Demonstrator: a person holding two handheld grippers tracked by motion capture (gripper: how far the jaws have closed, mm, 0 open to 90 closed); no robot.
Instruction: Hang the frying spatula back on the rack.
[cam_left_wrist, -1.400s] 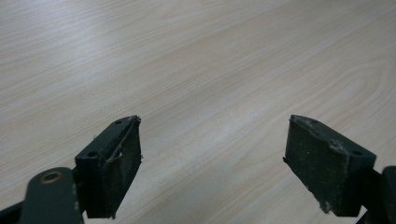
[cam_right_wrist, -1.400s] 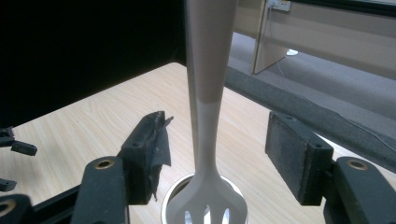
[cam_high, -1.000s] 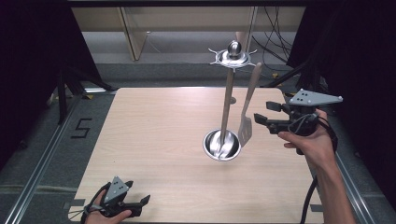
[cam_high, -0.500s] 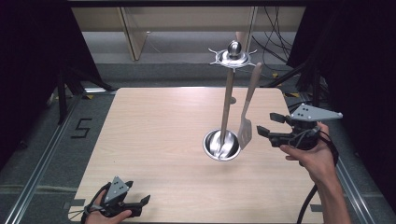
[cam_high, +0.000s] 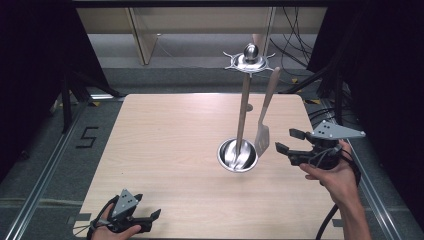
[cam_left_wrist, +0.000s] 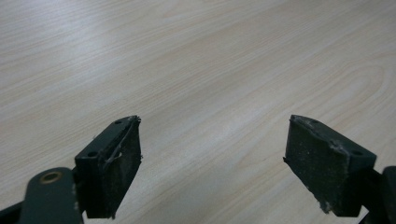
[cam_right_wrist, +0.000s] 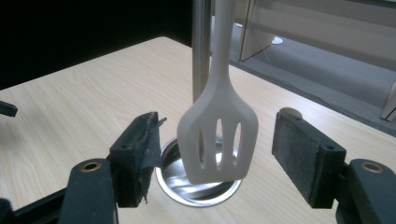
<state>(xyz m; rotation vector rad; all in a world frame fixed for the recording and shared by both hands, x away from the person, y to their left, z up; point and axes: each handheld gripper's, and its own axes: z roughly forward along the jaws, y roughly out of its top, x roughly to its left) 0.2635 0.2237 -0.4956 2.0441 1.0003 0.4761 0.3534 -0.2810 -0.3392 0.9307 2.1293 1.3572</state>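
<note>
In the right gripper view, the top edge cuts off the spatula (cam_right_wrist: 218, 135) handle and the stand's pole (cam_right_wrist: 201, 46).

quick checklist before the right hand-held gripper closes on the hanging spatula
1. Right hand-held gripper open wide enough: ok, both jaws stand apart with the slotted spatula head between them in its view.
2. Jaws level with the head: ok in the right gripper view; actual depth along the jaws: cannot tell.
3. Spatula hanging freely from the metal stand: ok, it hangs beside the pole above the round base.
4. How the handle is hooked at the top of the stand: cannot tell.
5. Left hand-held gripper out of the way: ok, open at the table's near left corner.
</note>
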